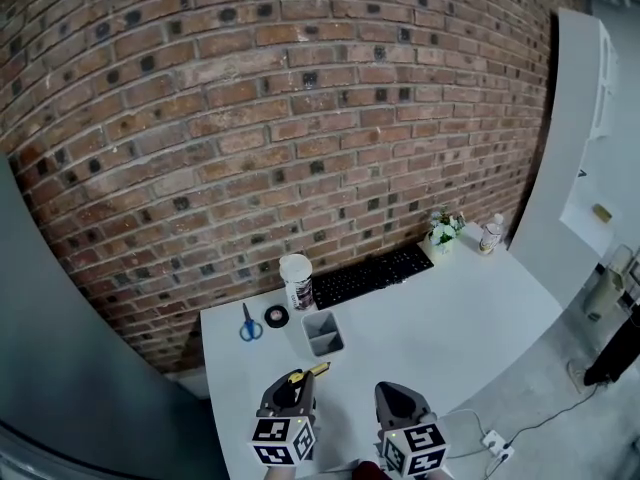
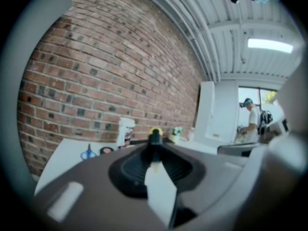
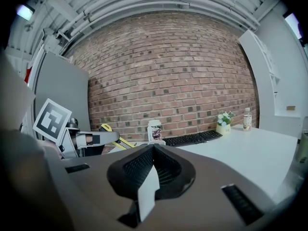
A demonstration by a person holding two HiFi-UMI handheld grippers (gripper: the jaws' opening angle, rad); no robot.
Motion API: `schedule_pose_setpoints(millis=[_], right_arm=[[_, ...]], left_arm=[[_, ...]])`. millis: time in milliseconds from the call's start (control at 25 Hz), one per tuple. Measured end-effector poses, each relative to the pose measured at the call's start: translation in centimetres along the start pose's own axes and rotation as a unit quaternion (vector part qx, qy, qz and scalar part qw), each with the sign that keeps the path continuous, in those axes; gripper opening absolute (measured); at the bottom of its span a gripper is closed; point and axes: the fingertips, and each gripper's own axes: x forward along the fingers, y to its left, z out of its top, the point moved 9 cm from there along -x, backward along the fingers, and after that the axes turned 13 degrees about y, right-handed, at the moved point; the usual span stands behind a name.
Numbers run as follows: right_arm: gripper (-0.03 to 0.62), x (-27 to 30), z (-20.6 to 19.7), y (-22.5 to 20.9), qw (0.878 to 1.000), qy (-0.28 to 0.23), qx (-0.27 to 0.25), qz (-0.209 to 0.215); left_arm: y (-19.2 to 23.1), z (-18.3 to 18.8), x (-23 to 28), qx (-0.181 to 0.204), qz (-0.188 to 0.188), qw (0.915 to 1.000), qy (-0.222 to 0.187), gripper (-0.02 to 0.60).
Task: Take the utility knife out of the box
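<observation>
The jaws of the left gripper are closed on the utility knife, a slim black tool with a yellow tip. It is held outside the box, just on the person's side of it. The jaws of the right gripper are shut on nothing. The grey box is set on the white bench. Only bare grey floor is seen in its two compartments.
</observation>
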Motion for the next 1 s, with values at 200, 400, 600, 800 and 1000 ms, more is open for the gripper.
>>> schedule_pose_setpoints(millis=[200, 400, 600, 800, 1000], right_arm=[[0.008, -1.5, -0.5, 0.8, 1.000, -0.008, -0.001, -0.003], [0.008, -2.7, -0.9, 1.5, 1.000, -0.012, -0.002, -0.008], [0.008, -3.8, -1.3, 2.3, 1.000, -0.012, 0.001, -0.010], [0.008, -4.6, -1.7, 3.1, 1.000, -0.015, 0.002, -0.014], [0.008, -5.4, -2.2, 4.1, 1.000, -0.017, 0.005, -0.019]], left_arm=[[-0.8, -0.8, -1.6, 0.007, -0.005, 1.0000, 0.000, 0.074], [-1.3, -1.5, -3.1, 0.017, -0.005, 0.9998, -0.002, 0.074], [-1.6, -2.2, -4.3, 0.023, -0.006, 0.9997, -0.003, 0.074], [-1.6, -3.0, -5.7, 0.027, -0.006, 0.9996, -0.002, 0.074], [-1.3, -3.7, -7.2, 0.029, -0.006, 0.9996, -0.003, 0.074]])
